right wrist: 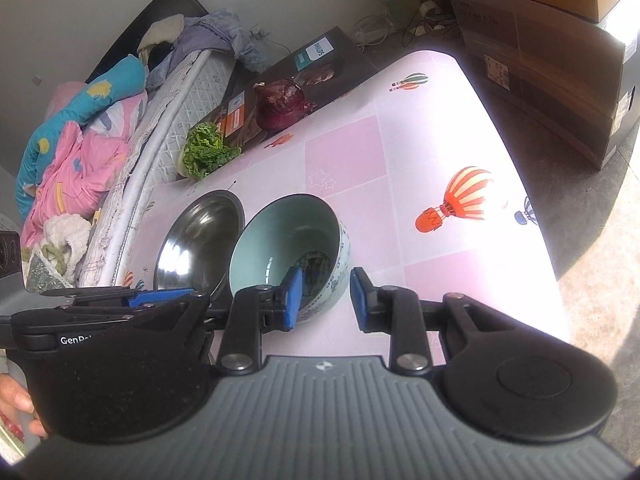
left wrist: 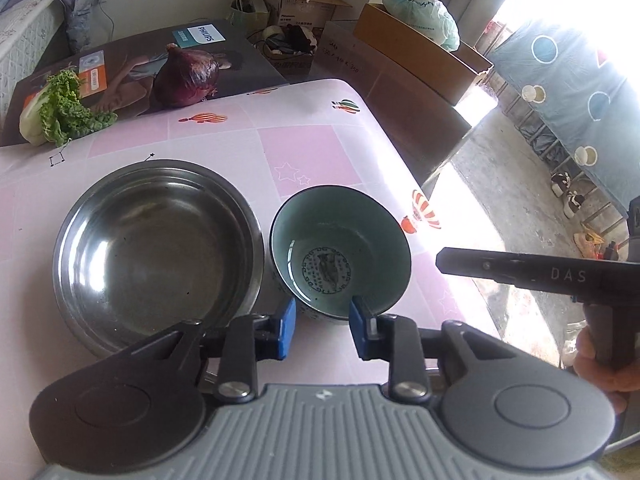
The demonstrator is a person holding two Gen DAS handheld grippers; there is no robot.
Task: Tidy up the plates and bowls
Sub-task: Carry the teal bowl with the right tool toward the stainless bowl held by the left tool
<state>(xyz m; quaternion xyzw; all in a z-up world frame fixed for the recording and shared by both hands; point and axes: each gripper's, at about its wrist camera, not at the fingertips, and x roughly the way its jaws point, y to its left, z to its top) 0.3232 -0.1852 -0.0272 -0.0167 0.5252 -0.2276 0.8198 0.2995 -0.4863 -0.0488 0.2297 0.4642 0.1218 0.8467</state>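
1. My left gripper (left wrist: 322,326) sits low at the near rim of the ceramic bowl (left wrist: 340,248). Its blue pads (left wrist: 286,330) are spread apart with nothing between them; I read it as released. The right-hand pad stands just at the bowl's near rim, but I cannot tell whether it touches.

2. My right gripper (right wrist: 326,300) is likewise released, its jaws apart and holding nothing. Its left pad (right wrist: 291,298) overlaps the bowl's rim in the right wrist view; contact cannot be confirmed.

3. The ceramic bowl stands upright on the table (left wrist: 304,152), which carries a pink checked cloth printed with hot-air balloons. Its interior is pale green with a dark round motif at the bottom; the outer wall shows a patterned glaze (right wrist: 340,264).

4. The stainless steel bowl (left wrist: 156,248) stands upright just beside the ceramic bowl, on its left in the left wrist view. The two rims are very close; I cannot tell whether they touch.

5. At the far edge of the table lie a red onion (left wrist: 188,78) and a leafy green vegetable (left wrist: 60,114), against a flat Philips box (left wrist: 208,46).

6. Cardboard boxes (left wrist: 420,52) stand on the floor beyond the table. A bed with heaped bedding (right wrist: 76,152) lies alongside it.
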